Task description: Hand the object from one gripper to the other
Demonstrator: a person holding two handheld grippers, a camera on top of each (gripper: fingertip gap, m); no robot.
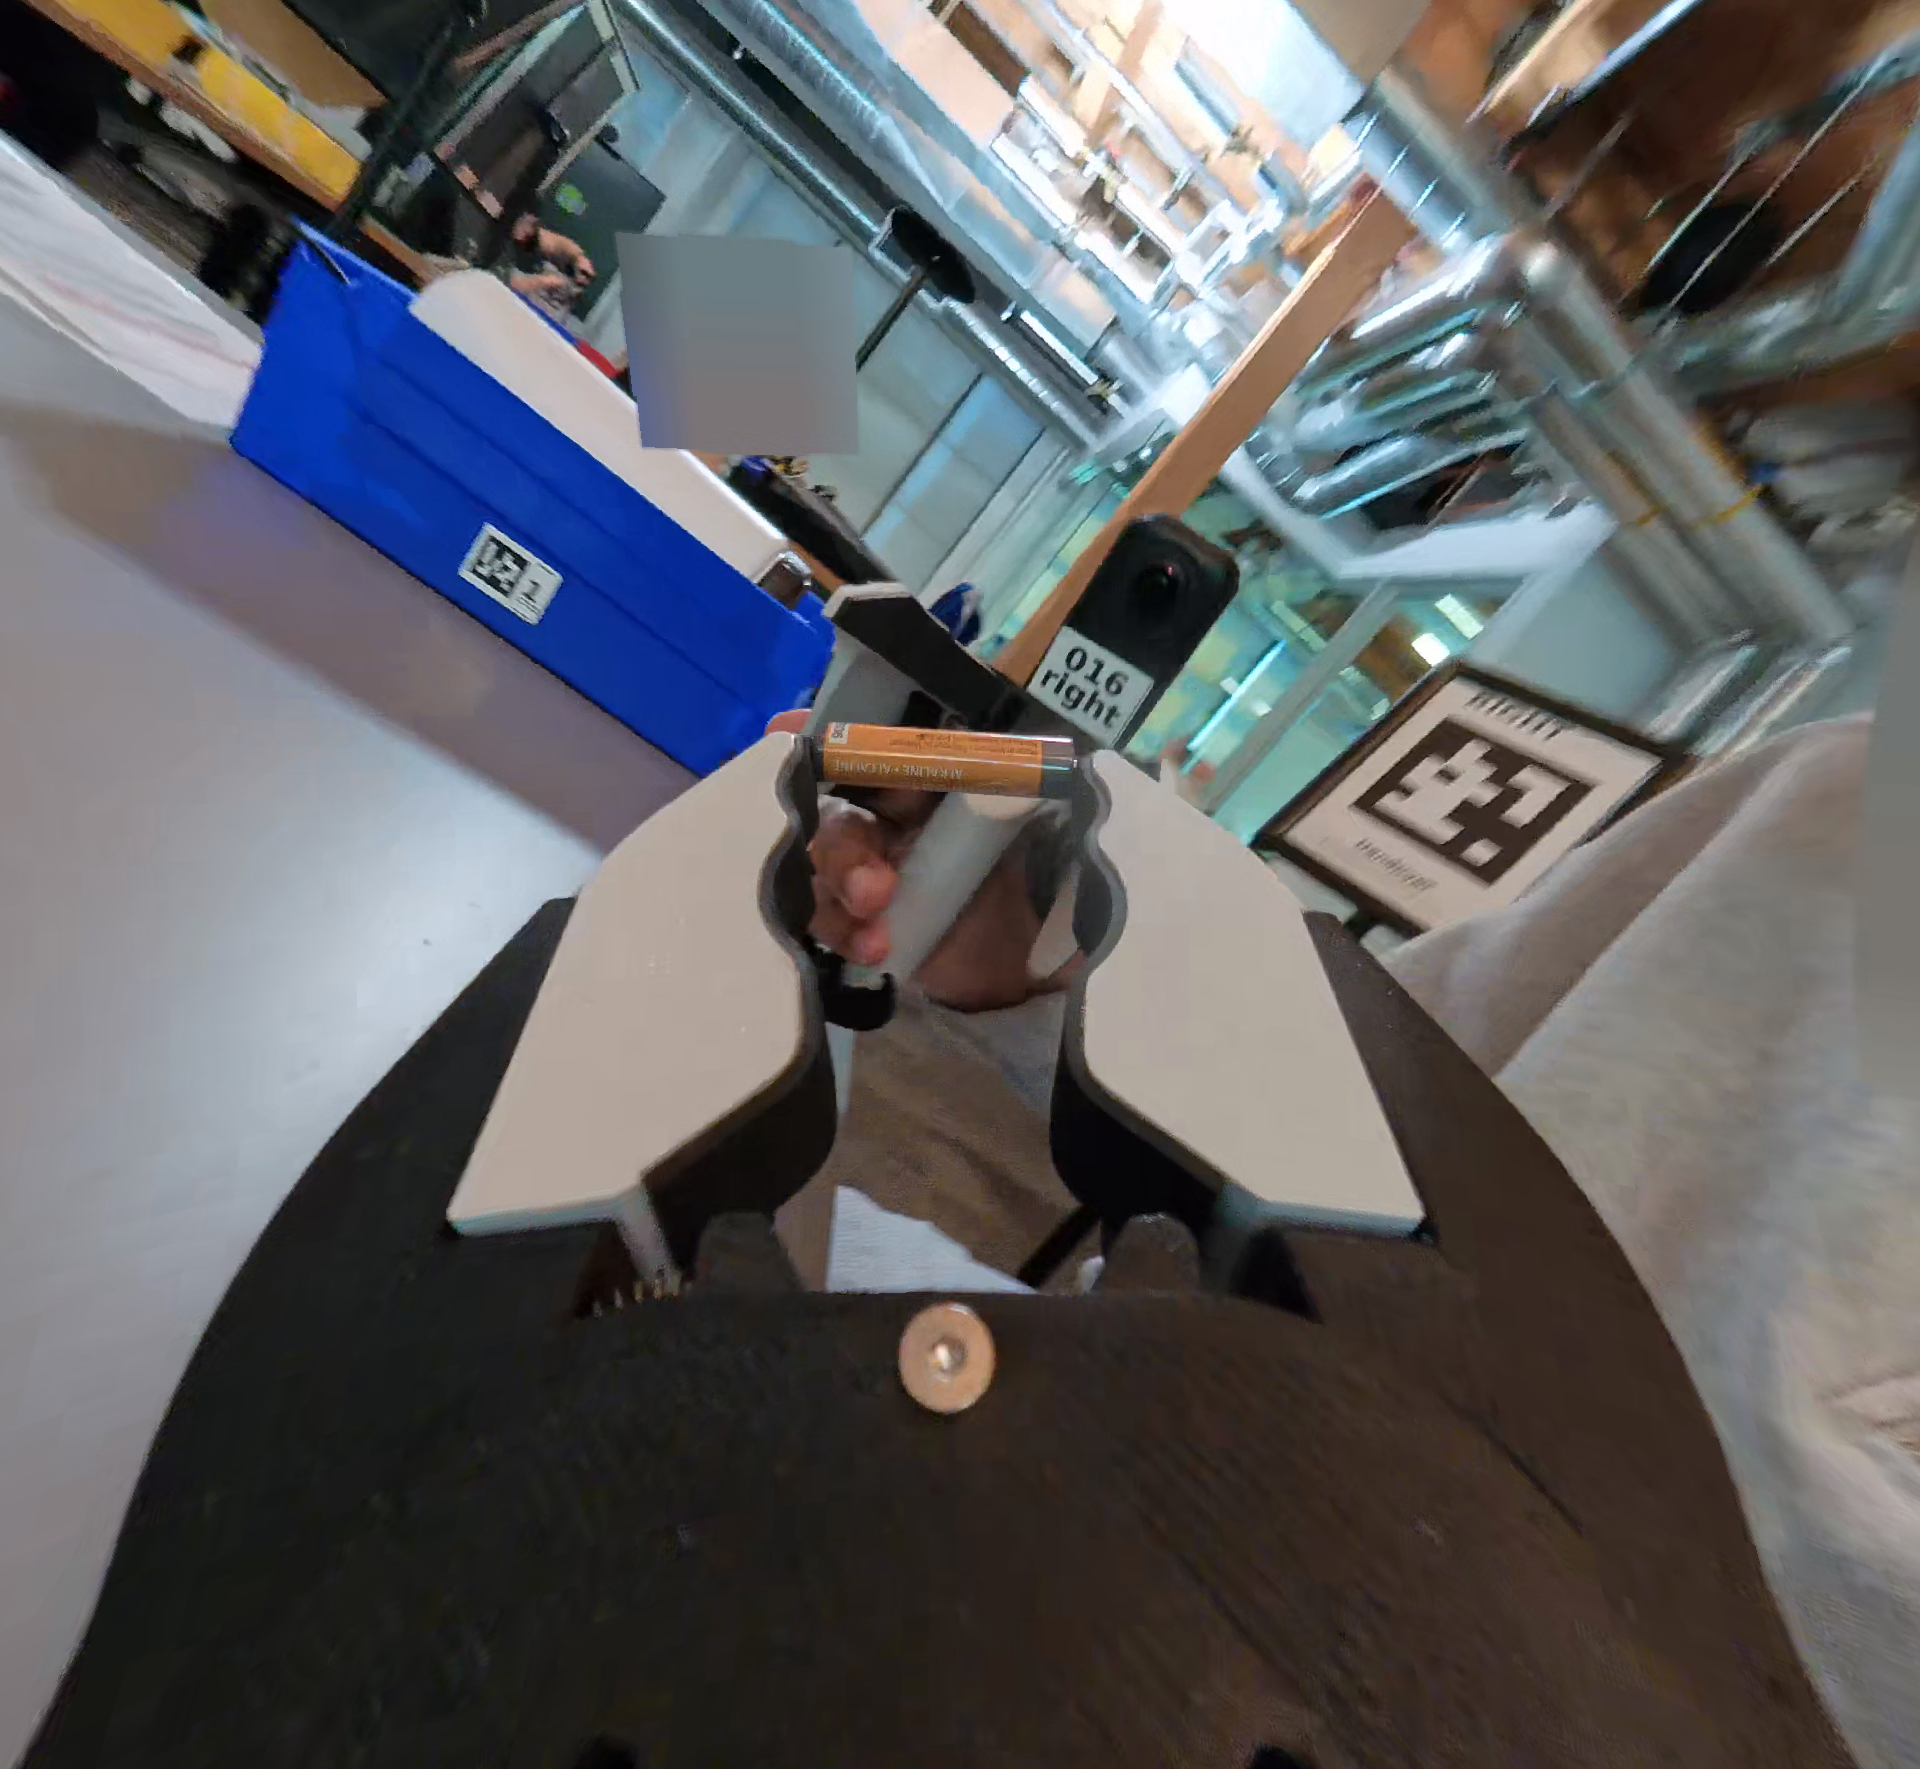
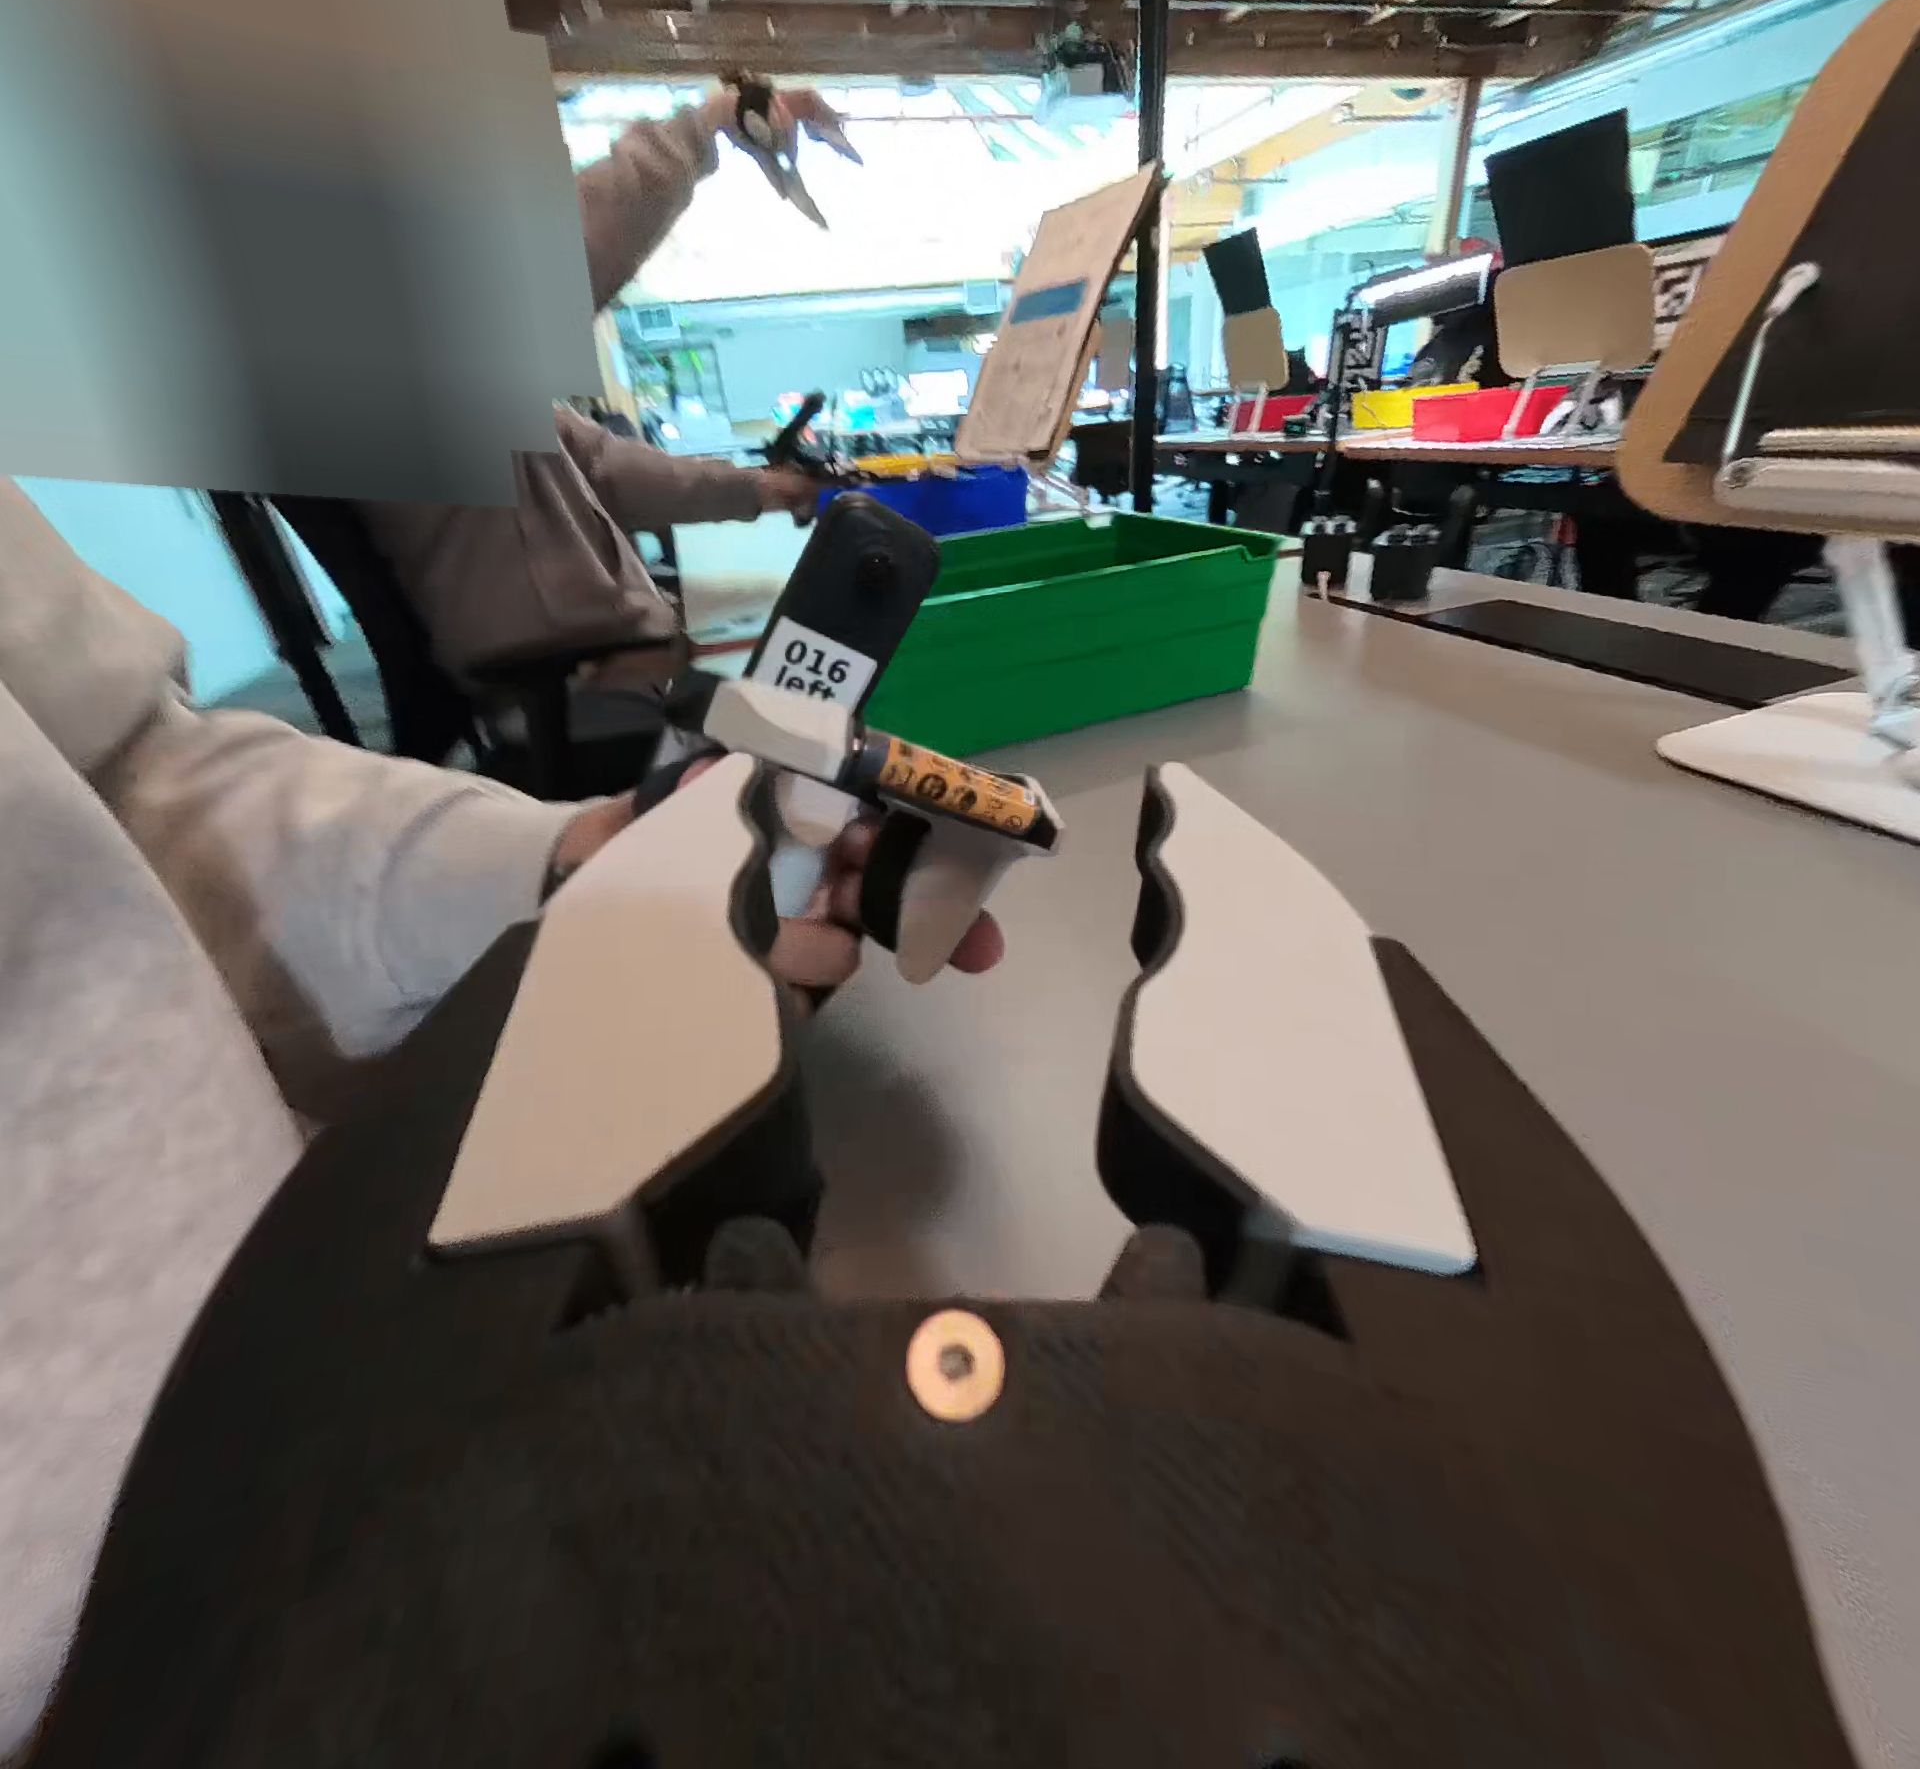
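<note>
In the right wrist view, one end of the battery [image 2: 951,789] is buried between the left gripper's [image 2: 914,789] fingertips, and the hand [image 2: 883,930] on that gripper is partly screened by the near finger. In the left wrist view, the hand [image 1: 862,888] holding the right gripper [image 1: 925,711] shows only in slivers between the near fingers, and the right side of the picture is smeared with blur. The blue bin's [image 1: 499,535] contents cannot be seen over its wall.

One battery [image 1: 943,760], two handheld grippers, left [image 1: 940,769] and right [image 2: 948,815], one blue bin [image 1: 499,514], one green bin [image 2: 1070,628].
</note>
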